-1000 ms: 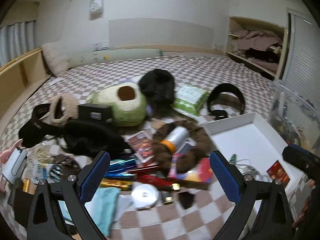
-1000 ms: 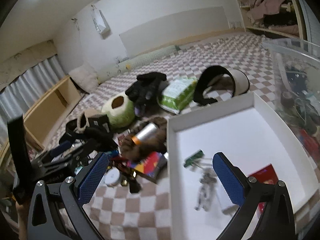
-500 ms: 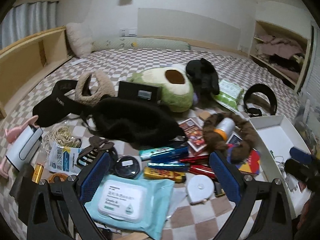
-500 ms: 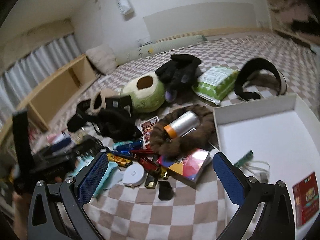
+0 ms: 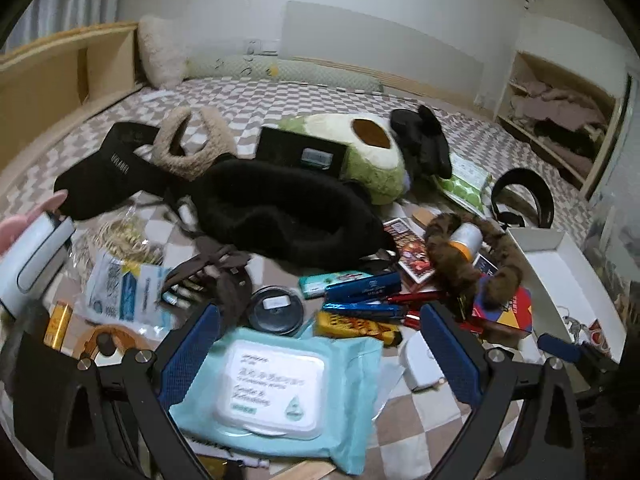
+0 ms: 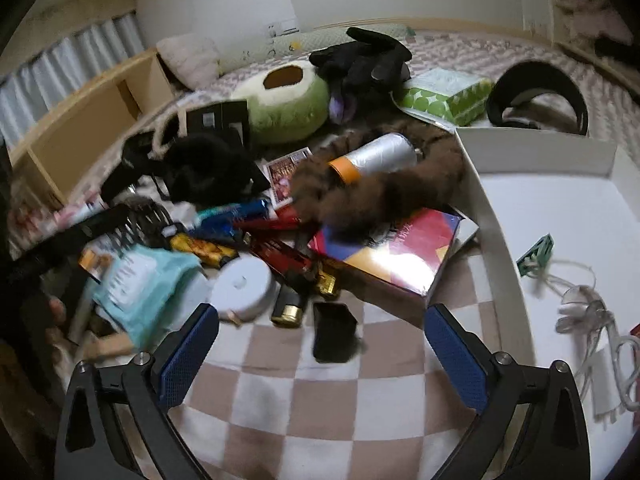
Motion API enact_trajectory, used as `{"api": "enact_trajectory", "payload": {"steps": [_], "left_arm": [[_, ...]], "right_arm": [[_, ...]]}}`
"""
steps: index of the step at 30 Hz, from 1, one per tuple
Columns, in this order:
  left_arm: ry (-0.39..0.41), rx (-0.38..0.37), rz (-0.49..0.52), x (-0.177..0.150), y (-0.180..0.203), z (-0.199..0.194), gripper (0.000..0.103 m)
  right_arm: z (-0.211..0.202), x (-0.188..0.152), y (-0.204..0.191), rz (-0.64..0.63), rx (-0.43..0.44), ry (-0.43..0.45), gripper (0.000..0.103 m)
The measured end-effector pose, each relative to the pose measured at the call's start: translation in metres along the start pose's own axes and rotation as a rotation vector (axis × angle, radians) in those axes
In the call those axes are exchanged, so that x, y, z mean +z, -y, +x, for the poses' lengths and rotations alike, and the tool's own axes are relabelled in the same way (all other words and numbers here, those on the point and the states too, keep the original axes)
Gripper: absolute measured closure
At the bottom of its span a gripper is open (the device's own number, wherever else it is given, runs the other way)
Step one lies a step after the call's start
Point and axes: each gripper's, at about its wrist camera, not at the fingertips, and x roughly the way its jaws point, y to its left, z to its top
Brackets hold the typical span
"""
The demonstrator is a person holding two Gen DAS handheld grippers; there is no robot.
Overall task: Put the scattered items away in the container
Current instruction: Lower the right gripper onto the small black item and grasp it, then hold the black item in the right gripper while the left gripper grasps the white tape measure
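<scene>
Both grippers spread wide, nothing between the blue pads. Left gripper (image 5: pixel 320 350) low in the frame, straddling the pale blue wet-wipes pack (image 5: pixel 276 388) at bottom centre of the left view. Right gripper (image 6: pixel 320 354) hovering over bare checked bed cover (image 6: pixel 320 420), a small black cap (image 6: pixel 334 330) just ahead of it, a white round case (image 6: pixel 244 288) up and to the left.

White box (image 6: pixel 532 152), the likely container, at the right of the right view, holding a cord and a green clip already; at the far right edge in the left view. Most of the clutter not yet in it, piled in the centre of both frames.

Probable step: taking the wipes pack. For a clean pick: centring over the stiff white lid, closing across the short side, lifting straight to avoid dragging the yellow bar (image 5: pixel 352 326) and blue pens (image 5: pixel 362 286) touching its upper edge. Soft pack likely to sag, so a firm squeeze and a low carry rightward into the box.
</scene>
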Motion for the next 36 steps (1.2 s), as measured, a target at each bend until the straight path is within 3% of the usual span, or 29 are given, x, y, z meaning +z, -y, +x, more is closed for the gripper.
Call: {"api": "enact_trajectory", "payload": {"steps": [4, 8, 14, 18, 20, 26, 29, 36], "left_arm": [[-0.004, -0.01, -0.027, -0.005, -0.011, -0.006, 0.002], [-0.018, -0.077, 0.003, -0.013, -0.001, -0.007, 0.002], [-0.051, -0.161, 0.082, -0.021, 0.028, 0.002, 0.004], [-0.088, -0.193, 0.143, -0.029, 0.047, 0.01, 0.004], [-0.098, -0.199, 0.177, -0.034, 0.057, 0.013, 0.005], [-0.117, -0.185, 0.268, -0.045, 0.079, 0.027, 0.005], [-0.128, -0.186, 0.311, -0.048, 0.087, 0.033, 0.019], [-0.17, -0.198, 0.371, -0.055, 0.101, 0.049, 0.033]], "right_arm": [[0.005, -0.005, 0.001, 0.015, 0.037, -0.026, 0.018], [0.012, -0.005, 0.004, 0.039, 0.081, -0.052, 0.036], [0.024, -0.008, 0.0, 0.029, 0.095, -0.105, 0.059], [0.027, -0.008, 0.0, 0.031, 0.083, -0.105, 0.067], [0.028, -0.007, 0.002, 0.042, 0.09, -0.105, 0.077], [0.02, -0.005, 0.006, 0.077, 0.127, -0.072, 0.079], [0.015, -0.003, 0.01, 0.104, 0.146, -0.054, 0.079], [0.006, 0.001, 0.021, 0.168, 0.19, -0.027, 0.079]]}}
